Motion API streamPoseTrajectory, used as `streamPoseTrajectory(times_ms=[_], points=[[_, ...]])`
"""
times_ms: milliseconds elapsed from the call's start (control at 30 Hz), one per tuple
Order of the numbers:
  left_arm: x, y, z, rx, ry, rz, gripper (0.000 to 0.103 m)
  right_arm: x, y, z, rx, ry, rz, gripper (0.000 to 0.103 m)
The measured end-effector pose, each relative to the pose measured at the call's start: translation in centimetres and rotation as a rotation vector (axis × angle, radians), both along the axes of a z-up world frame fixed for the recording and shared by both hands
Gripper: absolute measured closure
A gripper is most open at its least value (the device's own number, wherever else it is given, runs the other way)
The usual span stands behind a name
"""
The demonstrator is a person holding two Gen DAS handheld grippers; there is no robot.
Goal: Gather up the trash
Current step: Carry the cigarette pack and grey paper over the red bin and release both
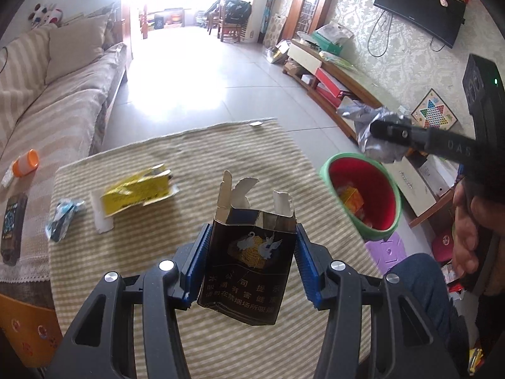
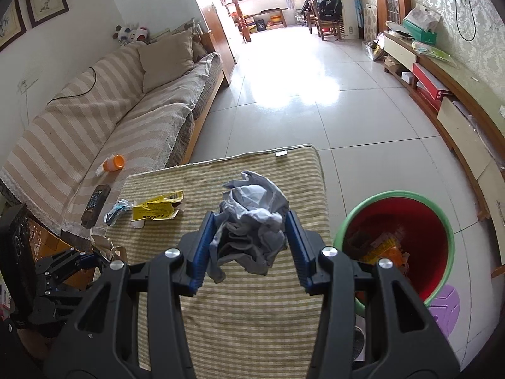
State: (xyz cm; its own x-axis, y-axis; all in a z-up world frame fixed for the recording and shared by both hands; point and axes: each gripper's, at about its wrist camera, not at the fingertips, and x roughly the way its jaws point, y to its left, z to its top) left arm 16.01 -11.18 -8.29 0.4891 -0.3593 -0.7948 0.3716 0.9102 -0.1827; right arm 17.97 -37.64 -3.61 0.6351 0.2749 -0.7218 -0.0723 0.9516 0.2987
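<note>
The crumpled grey plastic wrapper [image 2: 249, 221] hangs clamped in the right gripper [image 2: 251, 246], above the striped table mat [image 2: 252, 315], and the red bin with a green rim [image 2: 442, 230] sits just to its right, on the floor beside the table. The left gripper [image 1: 251, 265] pinches a torn black cigarette pack [image 1: 249, 262] upright, farther from that bin, so the right hand looks better placed to drop first.
</note>
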Motion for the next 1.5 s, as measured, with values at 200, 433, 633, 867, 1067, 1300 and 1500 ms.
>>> streamPoseTrajectory(times_ms=[200,433,633,867,1067,1300,1500], points=[[1.6,-5.1,1.1,-0.013,-0.020,-0.070,0.055,-0.8,-4.6,-0.4,0.013,0.003,-0.071,0.059],[3.6,-12.0,1.7,-0.041,-0.024,-0.164,0.055,-2.0,-11.1,-1.6,0.023,0.016,-0.173,0.059],[5.1,-17.7,1.7,-0.079,-0.014,-0.227,0.055,-2.5,-16.6,-2.9,0.030,0.038,-0.254,0.059],[6.6,-23.6,1.0,-0.141,0.012,-0.255,0.055,-2.5,-20.7,-4.8,0.039,0.065,-0.299,0.059],[7.8,-26.5,0.2,-0.177,0.044,-0.254,0.055,-2.3,-22.7,-6.6,0.057,0.081,-0.309,0.059],[8.9,-27.9,-1.3,-0.164,0.089,-0.267,0.054,-2.2,-22.7,-9.0,0.092,0.113,-0.302,0.059],[9.2,-28.2,-2.2,-0.160,0.120,-0.281,0.054,-2.2,-22.3,-9.9,0.099,0.129,-0.295,0.059]])
